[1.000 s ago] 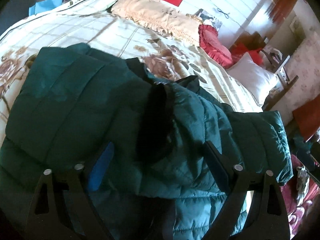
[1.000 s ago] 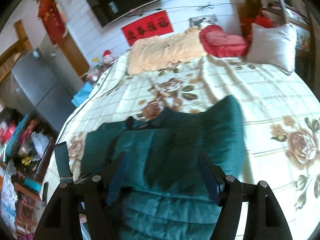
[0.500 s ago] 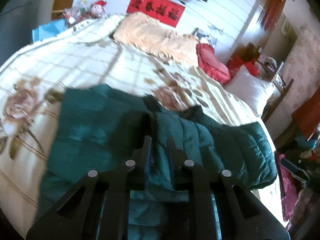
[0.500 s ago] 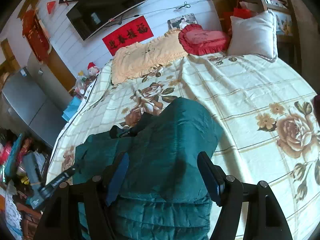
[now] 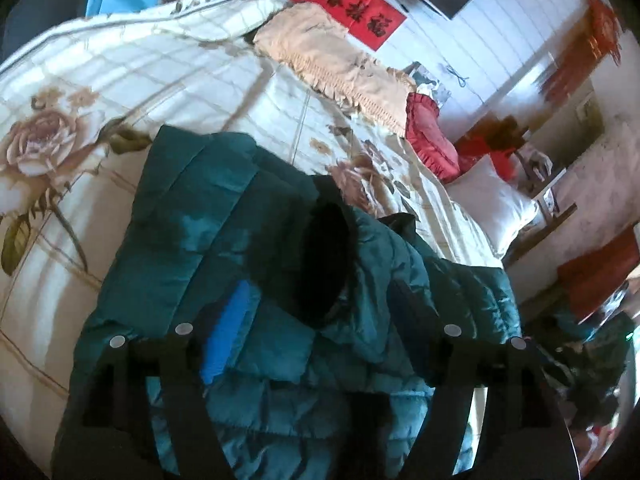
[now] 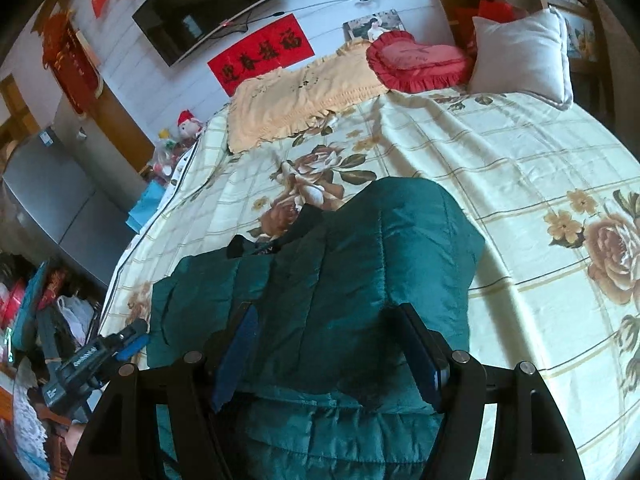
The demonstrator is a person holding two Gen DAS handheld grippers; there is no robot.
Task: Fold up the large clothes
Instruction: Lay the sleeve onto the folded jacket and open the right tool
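Observation:
A dark green quilted jacket [image 5: 208, 224] lies on the floral bedspread [image 5: 120, 80], with one sleeve folded across its body; the black sleeve opening [image 5: 324, 264] faces my left wrist camera. My left gripper [image 5: 316, 320] is open and hovers just above the sleeve, holding nothing. In the right wrist view the jacket [image 6: 360, 264] lies folded over on the bedspread [image 6: 520, 184]. My right gripper [image 6: 332, 344] is open just above it and empty. The left gripper also shows in the right wrist view [image 6: 120, 344], beside the jacket's left edge.
A peach fringed cover [image 6: 304, 96], a red heart cushion [image 6: 416, 60] and a white pillow [image 6: 520, 52] lie at the head of the bed. A TV [image 6: 212, 4] hangs on the wall. A grey fridge [image 6: 52, 200] and clutter [image 6: 36, 312] stand left of the bed.
My left gripper was shut half a second ago and is open now, lower over the sleeve. My right gripper stayed open and the view drew closer to the jacket.

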